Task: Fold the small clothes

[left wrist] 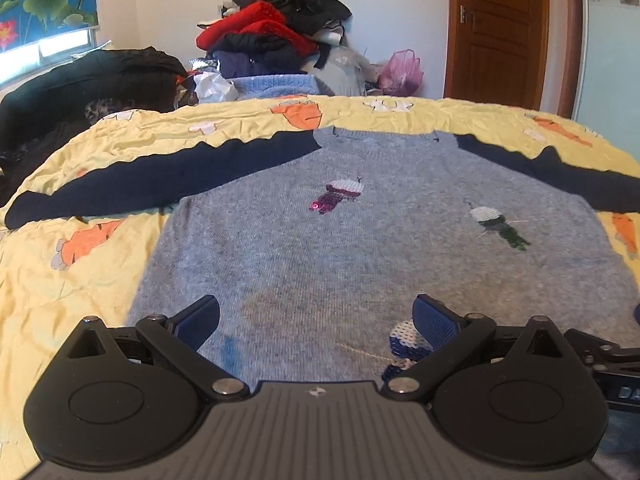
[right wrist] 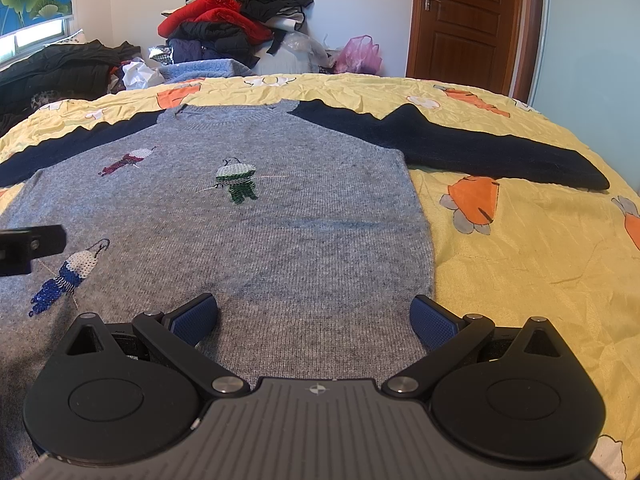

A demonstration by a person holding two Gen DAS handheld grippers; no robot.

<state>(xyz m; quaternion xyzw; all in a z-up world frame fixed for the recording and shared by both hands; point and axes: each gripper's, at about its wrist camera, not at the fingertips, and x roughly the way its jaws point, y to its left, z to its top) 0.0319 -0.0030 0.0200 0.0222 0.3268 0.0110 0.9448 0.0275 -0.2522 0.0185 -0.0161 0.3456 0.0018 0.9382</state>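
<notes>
Both grippers hover with jaws released over a grey sweater spread flat on the bed.

At the bottom of each wrist view, the left gripper (left wrist: 316, 320) and the right gripper (right wrist: 314, 318) hold their blue-padded jaws wide apart, gripping nothing, above the lower part of the grey knit sweater (left wrist: 360, 240) (right wrist: 280, 220). The sweater fills the centre of both frames, face up, collar toward the far side, its navy sleeves (left wrist: 140, 176) (right wrist: 500, 152) stretched out to left and right. Three sequinned motifs dot its front. It lies on a crumpled yellow bedsheet (left wrist: 80, 280) (right wrist: 540, 260) printed with orange carrots. Beyond the bed, at upper centre, rises a pile of clothes (left wrist: 272, 28) (right wrist: 232, 16), with a pink plastic bag (left wrist: 404, 72) (right wrist: 360, 56) beside it and a brown wooden door (left wrist: 500, 32) (right wrist: 468, 20) at upper right.
</notes>
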